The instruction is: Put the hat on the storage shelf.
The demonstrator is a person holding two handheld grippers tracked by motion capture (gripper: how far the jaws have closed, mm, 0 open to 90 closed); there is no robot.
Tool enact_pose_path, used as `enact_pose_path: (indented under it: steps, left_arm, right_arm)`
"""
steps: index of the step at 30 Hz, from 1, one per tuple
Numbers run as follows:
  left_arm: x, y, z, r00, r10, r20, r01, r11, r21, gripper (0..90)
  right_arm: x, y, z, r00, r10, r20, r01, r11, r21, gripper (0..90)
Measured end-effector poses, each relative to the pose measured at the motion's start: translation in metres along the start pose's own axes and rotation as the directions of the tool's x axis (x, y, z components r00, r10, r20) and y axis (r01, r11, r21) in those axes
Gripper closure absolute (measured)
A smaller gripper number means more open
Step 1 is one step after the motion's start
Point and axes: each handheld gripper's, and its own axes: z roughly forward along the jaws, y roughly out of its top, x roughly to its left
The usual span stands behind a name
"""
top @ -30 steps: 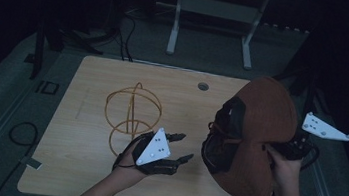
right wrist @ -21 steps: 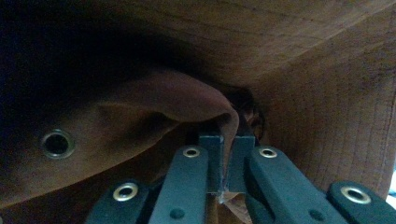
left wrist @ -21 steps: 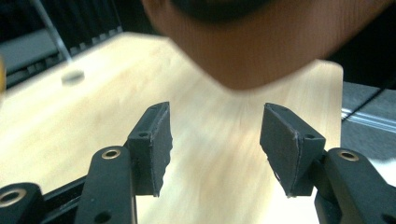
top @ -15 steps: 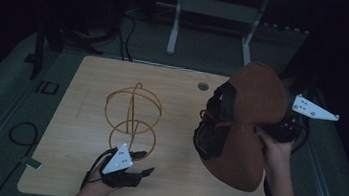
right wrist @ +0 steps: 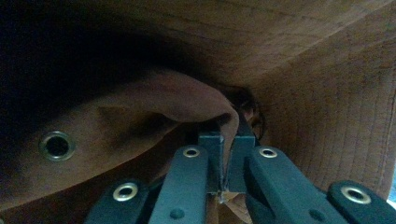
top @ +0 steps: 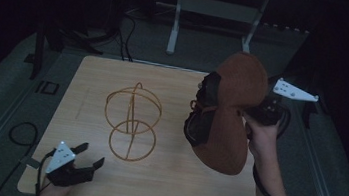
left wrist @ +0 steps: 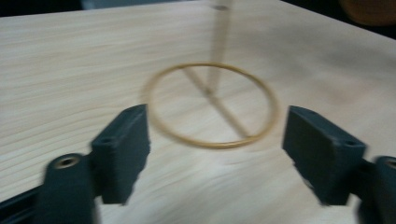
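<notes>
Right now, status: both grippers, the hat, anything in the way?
Left gripper open, low at table near edge. Right gripper shut on brown hat, held up. Wire stand between them, untouched.

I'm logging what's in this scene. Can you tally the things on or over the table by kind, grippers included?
Hats: 1, brown hat, held up by the right gripper
Wire stands: 1, wire stand
Grippers: 2, with the left gripper
Total: 4
</notes>
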Motion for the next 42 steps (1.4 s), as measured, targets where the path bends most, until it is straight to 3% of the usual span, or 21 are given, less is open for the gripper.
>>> enact_pose_path:
  steps: [1,3,7,10,16,22,27,30,31,33,36,38,42]
  left_arm:
    - [0.006,-0.001,-0.003,0.9986,-0.004,-0.053,0.004,1.0,0.007,13.3]
    - [0.017,-0.004,-0.01,0.9929,-0.023,-0.117,0.021,0.9997,-0.013,8.6]
    - [0.034,-0.012,-0.018,0.9722,-0.083,-0.219,0.084,0.9965,-0.006,1.6]
    - [0.04,-0.018,-0.021,0.961,-0.116,-0.251,0.119,0.9928,-0.003,1.6]
    - [0.045,-0.027,-0.026,0.9462,-0.133,-0.295,0.13,0.9911,-0.03,1.6]
    - [0.049,-0.027,-0.031,0.9325,-0.159,-0.325,0.142,0.9871,-0.073,1.7]
    - [0.054,-0.029,-0.034,0.9283,-0.182,-0.324,0.165,0.9831,-0.08,1.7]
    - [0.055,-0.03,-0.035,0.9266,-0.19,-0.324,0.172,0.9815,-0.084,1.7]
    - [0.055,-0.03,-0.035,0.9272,-0.19,-0.323,0.171,0.9815,-0.085,1.7]
    - [0.055,-0.031,-0.036,0.9268,-0.192,-0.323,0.173,0.9811,-0.086,1.7]
    - [0.055,-0.031,-0.035,0.9265,-0.197,-0.321,0.179,0.9802,-0.084,1.7]
    - [0.056,-0.031,-0.035,0.9284,-0.195,-0.316,0.179,0.9806,-0.081,1.7]
    - [0.055,-0.031,-0.034,0.9285,-0.194,-0.316,0.178,0.9808,-0.08,1.7]
  right_arm:
    - [0.0,0.002,0.004,1.0,-0.005,0.004,0.005,1.0,0.006,87.8]
    - [-0.001,0.005,0.012,1.0,-0.007,-0.002,0.007,1.0,0.013,87.7]
    - [-0.001,0.011,0.029,0.9999,-0.016,-0.004,0.016,0.999,0.032,87.8]
    - [-0.001,0.016,0.042,0.9996,-0.026,-0.007,0.027,0.998,0.049,87.7]
    - [0.004,0.036,0.071,0.9984,-0.052,-0.021,0.053,0.997,0.058,87.7]
    - [0.024,0.055,0.122,0.9931,-0.09,-0.075,0.099,0.988,0.118,87.6]
    - [0.045,0.049,0.17,0.983,-0.122,-0.137,0.152,0.961,0.232,87.5]
    - [0.055,0.041,0.193,0.9775,-0.135,-0.162,0.18,0.935,0.306,87.4]
    - [0.059,0.037,0.201,0.9752,-0.138,-0.173,0.19,0.922,0.337,87.3]
    - [0.065,0.029,0.213,0.9705,-0.154,-0.186,0.215,0.9,0.38,87.2]
    - [0.071,0.022,0.225,0.9669,-0.163,-0.196,0.234,0.875,0.424,87.0]
    - [0.075,0.019,0.231,0.9654,-0.151,-0.213,0.232,0.869,0.437,84.2]
    - [0.081,0.014,0.239,0.9641,-0.097,-0.247,0.203,0.87,0.45,60.5]
